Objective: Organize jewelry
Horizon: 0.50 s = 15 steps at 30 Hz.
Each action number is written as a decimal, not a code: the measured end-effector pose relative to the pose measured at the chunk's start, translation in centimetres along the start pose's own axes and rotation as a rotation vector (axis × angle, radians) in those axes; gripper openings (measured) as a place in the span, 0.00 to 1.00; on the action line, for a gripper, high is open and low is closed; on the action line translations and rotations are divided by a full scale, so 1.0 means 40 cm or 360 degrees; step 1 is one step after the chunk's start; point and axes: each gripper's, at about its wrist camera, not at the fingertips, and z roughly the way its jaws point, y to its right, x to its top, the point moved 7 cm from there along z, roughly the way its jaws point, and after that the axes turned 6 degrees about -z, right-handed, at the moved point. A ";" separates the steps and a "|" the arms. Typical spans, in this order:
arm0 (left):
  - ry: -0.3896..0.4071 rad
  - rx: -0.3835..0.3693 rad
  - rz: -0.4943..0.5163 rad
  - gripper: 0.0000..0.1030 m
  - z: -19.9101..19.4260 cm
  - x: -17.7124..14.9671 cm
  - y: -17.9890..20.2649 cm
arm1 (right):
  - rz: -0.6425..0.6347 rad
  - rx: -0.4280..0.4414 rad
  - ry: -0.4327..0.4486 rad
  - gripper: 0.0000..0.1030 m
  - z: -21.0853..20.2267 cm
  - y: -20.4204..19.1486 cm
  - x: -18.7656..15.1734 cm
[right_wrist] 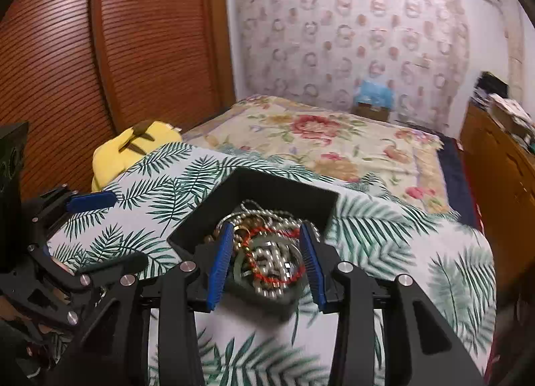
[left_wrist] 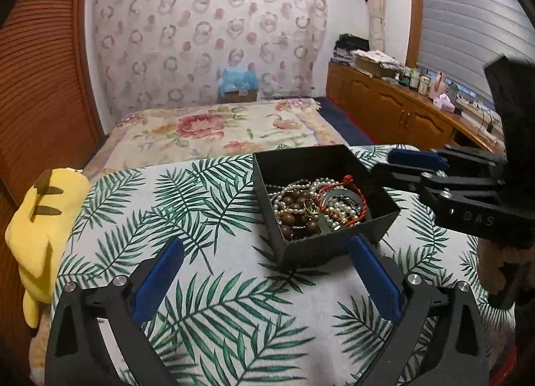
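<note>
Left wrist view, far left of the frame: a yellow plush (left_wrist: 40,219) slumps off the edge of the leaf-print cloth (left_wrist: 207,285). Lower centre, the left gripper (left_wrist: 267,272) hangs low over the cloth, spread wide with nothing between its blue pads, probably parked there to keep clear. Right of centre sits the black box (left_wrist: 334,249), a heap of jewelry (left_wrist: 317,209) inside it: pearls, brown beads, a red cord all tangled together (sorting that will be fiddly). The box's near corner lies just ahead of the left gripper's right finger. At the right edge the right gripper (left_wrist: 414,165) reaches toward the box from the side.

Right wrist view now: the left gripper shows at lower left, and in the lower centre the right gripper (right_wrist: 267,255) hovers over the near end of the box (right_wrist: 267,185), partly open, blue pads bracketing the jewelry (right_wrist: 271,252) without gripping anything. My read: it's lining up a pinch on one strand, likely the red cord.
</note>
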 end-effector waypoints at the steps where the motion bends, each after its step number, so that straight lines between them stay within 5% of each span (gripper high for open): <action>1: 0.0009 -0.0002 -0.0005 0.93 -0.009 -0.001 0.000 | 0.0019 -0.0022 0.0011 0.49 -0.018 0.003 -0.008; 15: 0.0186 0.0032 -0.0020 0.93 -0.190 0.016 0.033 | 0.0224 -0.0249 0.0212 0.98 -0.264 -0.020 -0.086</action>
